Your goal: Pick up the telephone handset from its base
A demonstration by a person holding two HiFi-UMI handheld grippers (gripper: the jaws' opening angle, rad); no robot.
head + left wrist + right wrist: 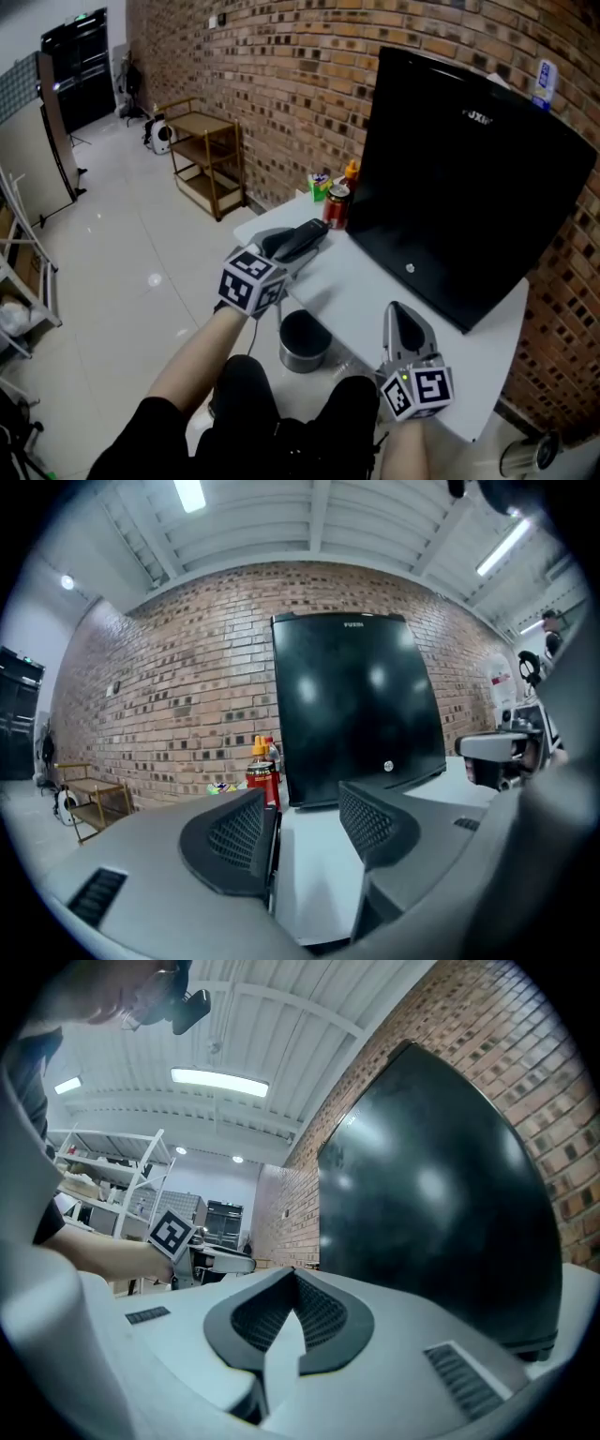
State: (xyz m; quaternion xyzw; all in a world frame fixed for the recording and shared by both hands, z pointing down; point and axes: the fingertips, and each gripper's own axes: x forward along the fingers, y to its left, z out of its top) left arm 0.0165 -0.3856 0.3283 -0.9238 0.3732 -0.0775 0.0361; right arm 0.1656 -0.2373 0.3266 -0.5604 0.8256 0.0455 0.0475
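I cannot make out a telephone or handset in any view. My left gripper (pixel 305 231) reaches over the far left part of the white table (pixel 370 292), pointing at the cans by the wall. It is open (pixel 305 810), with only bare tabletop showing between its black ribbed pads (pixel 234 832). My right gripper (pixel 405 315) hovers near the table's front edge, shut (pixel 292 1283), its two pads meeting with nothing between them. Its tip points at the large black panel (pixel 431 1194).
The big black panel (pixel 469 187) leans against the brick wall and fills the back right of the table. A red can (pixel 337 206) and an orange-capped bottle (pixel 351 172) stand at its left. A dark round bin (pixel 303 339) sits below the near edge. A wooden shelf cart (pixel 208 155) stands on the floor, far left.
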